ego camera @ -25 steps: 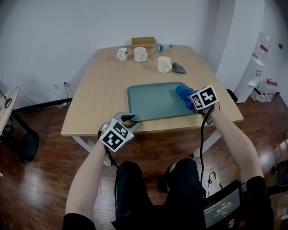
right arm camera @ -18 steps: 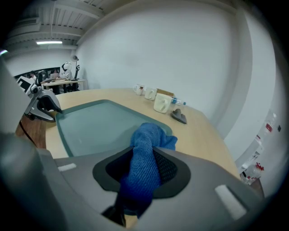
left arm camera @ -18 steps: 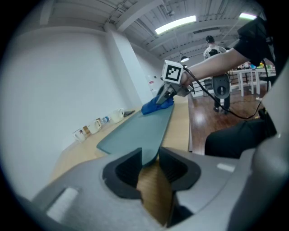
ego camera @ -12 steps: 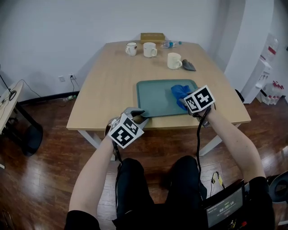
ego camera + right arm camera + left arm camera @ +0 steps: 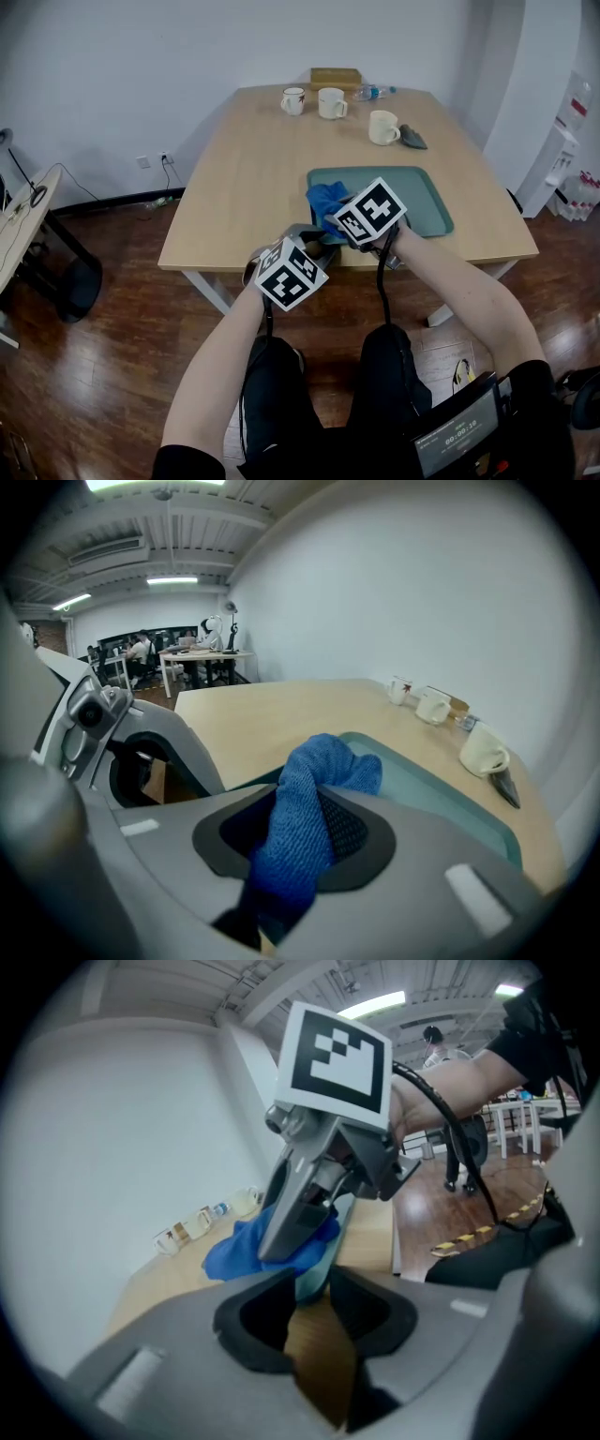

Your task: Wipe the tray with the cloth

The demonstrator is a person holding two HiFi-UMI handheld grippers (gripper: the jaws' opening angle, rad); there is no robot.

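A teal tray [image 5: 417, 206] lies near the front edge of the wooden table [image 5: 244, 178]. My right gripper [image 5: 339, 221] is shut on a blue cloth [image 5: 323, 200], which rests over the tray's near left corner. In the right gripper view the cloth [image 5: 323, 761] bulges up out of the right gripper [image 5: 300, 819], with the tray [image 5: 422, 789] beyond it. My left gripper [image 5: 317, 249] sits at the tray's near left edge, just below the right one. In the left gripper view the tray rim [image 5: 312, 1279] stands pinched in the left gripper [image 5: 314, 1296].
Three mugs [image 5: 293, 100] [image 5: 331, 102] [image 5: 382, 127] stand at the far end of the table, with a brown box [image 5: 336, 77], a plastic bottle [image 5: 373, 92] and a small dark object [image 5: 412, 137]. A side desk [image 5: 23, 220] stands at the left over wooden floor.
My right gripper has dragged the cloth across the tray from its right side to its near left corner. The left gripper has stayed at the tray's near left edge.
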